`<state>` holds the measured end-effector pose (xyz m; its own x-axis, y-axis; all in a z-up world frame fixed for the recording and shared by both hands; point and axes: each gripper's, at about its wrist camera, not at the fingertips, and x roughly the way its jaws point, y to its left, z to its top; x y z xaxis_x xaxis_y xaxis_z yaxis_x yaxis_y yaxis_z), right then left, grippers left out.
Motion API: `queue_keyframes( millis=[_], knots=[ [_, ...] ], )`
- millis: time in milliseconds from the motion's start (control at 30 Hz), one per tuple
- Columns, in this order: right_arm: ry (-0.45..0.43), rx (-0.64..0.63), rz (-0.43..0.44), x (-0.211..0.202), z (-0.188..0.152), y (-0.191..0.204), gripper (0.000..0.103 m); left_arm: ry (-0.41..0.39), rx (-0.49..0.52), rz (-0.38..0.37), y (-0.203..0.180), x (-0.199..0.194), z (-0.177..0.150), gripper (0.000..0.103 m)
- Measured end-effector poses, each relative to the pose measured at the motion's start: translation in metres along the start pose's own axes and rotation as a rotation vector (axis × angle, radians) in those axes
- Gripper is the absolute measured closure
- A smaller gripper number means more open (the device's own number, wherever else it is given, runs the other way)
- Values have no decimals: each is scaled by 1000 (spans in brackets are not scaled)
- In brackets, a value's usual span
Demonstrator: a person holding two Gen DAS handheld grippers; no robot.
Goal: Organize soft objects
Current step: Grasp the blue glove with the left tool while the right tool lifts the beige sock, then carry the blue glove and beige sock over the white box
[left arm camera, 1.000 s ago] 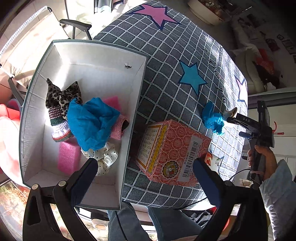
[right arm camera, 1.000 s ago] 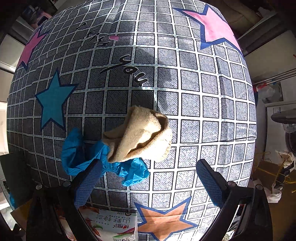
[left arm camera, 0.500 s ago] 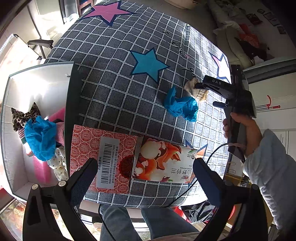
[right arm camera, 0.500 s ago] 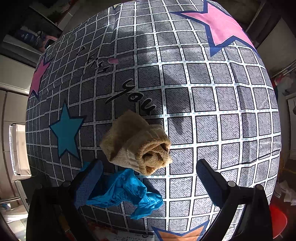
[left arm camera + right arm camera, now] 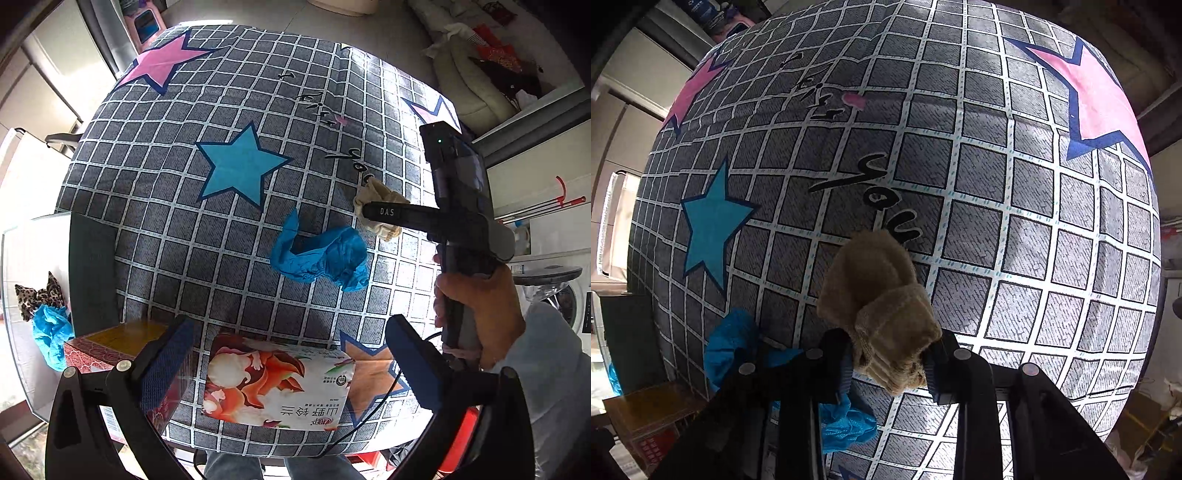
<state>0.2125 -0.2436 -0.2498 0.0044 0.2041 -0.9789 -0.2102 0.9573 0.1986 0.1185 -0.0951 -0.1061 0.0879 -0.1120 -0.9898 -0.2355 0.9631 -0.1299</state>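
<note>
Soft stuff is partly sorted: the white open-top box (image 5: 22,332) off the tablecloth's left edge already holds a leopard-print fabric piece (image 5: 35,297) and a crumpled blue plastic cover (image 5: 51,334). Still out near the cloth's right edge: another crumpled blue plastic cover (image 5: 321,256). My right gripper (image 5: 888,360) just closed on the rolled beige knit sock (image 5: 882,306) beside it, ready to carry over. Left gripper (image 5: 291,360) hangs wide, empty.

light: bright daylight | shadows: hard | edges: fisheye-warped (corners black) | focus: sharp
</note>
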Motion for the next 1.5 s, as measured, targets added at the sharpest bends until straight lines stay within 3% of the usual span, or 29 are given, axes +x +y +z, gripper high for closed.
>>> queue_keyframes(
  millis=[133,367,633,767,833,900,933,1000,1233,1500],
  knots=[
    [-4,109,71,-20,-26,-41,71,27,6,19,-21,52,21,0],
    [48,172,98,-37,-84,-77,70,72,-15,85,-41,147,45,1],
    [63,200,144,-43,-106,-82,70,115,-20,157,-34,180,42,1],
    [49,193,160,-53,-108,-80,70,128,-7,170,-30,181,39,2],
    [41,182,165,-57,-107,-75,70,113,0,171,-30,175,39,11],
    [30,163,160,-63,-110,-72,70,85,24,174,-46,164,45,36],
    [28,154,157,-63,-107,-68,70,74,40,175,-48,161,43,43],
    [27,150,158,-65,-108,-67,70,57,72,162,-52,155,42,70],
    [13,123,146,-73,-109,-59,70,-21,133,106,-67,108,29,74],
    [-7,109,128,-85,-115,-40,70,-28,201,43,-75,55,-10,74]
  ],
)
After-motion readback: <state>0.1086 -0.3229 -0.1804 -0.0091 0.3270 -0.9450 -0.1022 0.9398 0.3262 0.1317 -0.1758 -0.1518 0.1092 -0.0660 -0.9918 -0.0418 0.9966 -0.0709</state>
